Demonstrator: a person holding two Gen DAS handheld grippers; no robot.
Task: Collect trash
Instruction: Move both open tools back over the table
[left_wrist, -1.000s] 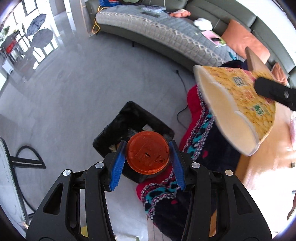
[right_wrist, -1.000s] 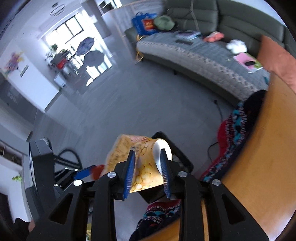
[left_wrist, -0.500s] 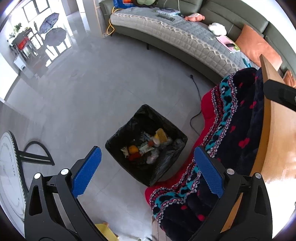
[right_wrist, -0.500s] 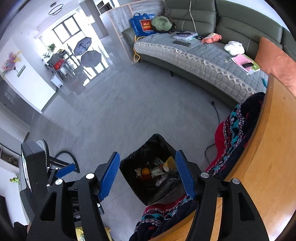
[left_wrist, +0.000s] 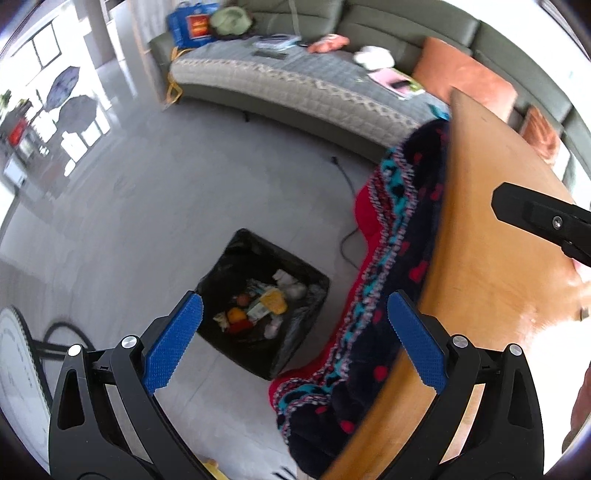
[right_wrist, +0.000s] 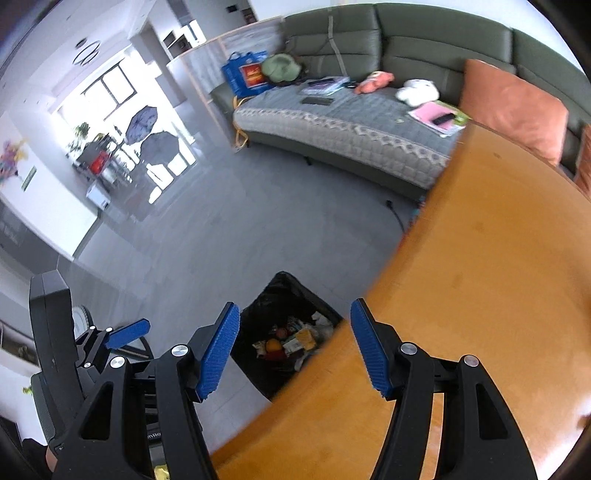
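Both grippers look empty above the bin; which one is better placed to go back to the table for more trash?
Probably the right gripper: open, empty, already partly over the wooden table. The left gripper, also open, hangs over the bin and blanket.

A glossy grey tiled floor (right_wrist: 207, 229) is lit by daylight from large windows (right_wrist: 110, 88) at the left. A curved grey-green sofa (right_wrist: 406, 33) with a quilted grey cover (right_wrist: 332, 125) and an orange cushion (right_wrist: 513, 107) is seen along the far wall. An orange-brown wooden tabletop (right_wrist: 480, 280) is seen at the right, with a patterned blanket (left_wrist: 402, 236) draped at its edge.
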